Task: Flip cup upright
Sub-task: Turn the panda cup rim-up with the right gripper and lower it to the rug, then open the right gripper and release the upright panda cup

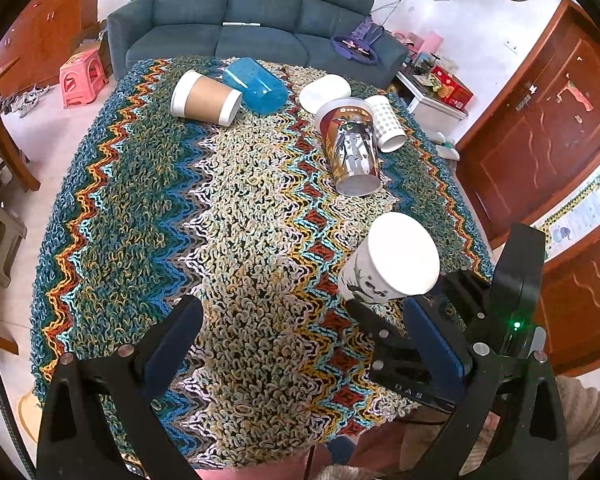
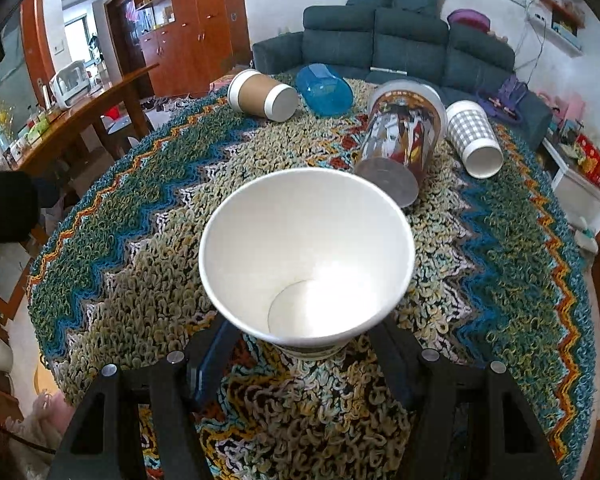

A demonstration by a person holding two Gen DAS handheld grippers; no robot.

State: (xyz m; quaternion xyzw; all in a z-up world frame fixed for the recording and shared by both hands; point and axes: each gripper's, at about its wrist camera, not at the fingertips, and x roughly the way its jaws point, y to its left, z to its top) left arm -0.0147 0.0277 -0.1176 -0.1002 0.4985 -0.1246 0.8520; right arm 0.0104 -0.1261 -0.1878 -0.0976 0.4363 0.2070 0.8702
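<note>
A white paper cup (image 2: 306, 256) with a panda print stands upright on the knitted zigzag cloth (image 2: 500, 260), mouth up, between the fingers of my right gripper (image 2: 306, 344). The fingers sit close on both sides of its base and seem to grip it. In the left wrist view the same cup (image 1: 392, 260) is at the right, with my right gripper's fingers (image 1: 370, 318) at its base. My left gripper (image 1: 296, 320) is open and empty, low over the near middle of the cloth.
Several cups lie on their sides at the far end: a brown sleeved cup (image 1: 206, 98), a blue plastic cup (image 1: 256, 85), a printed clear cup (image 1: 352, 146), a checked cup (image 1: 388, 128) and a white cup (image 1: 325, 93). A sofa (image 1: 260, 24) stands behind.
</note>
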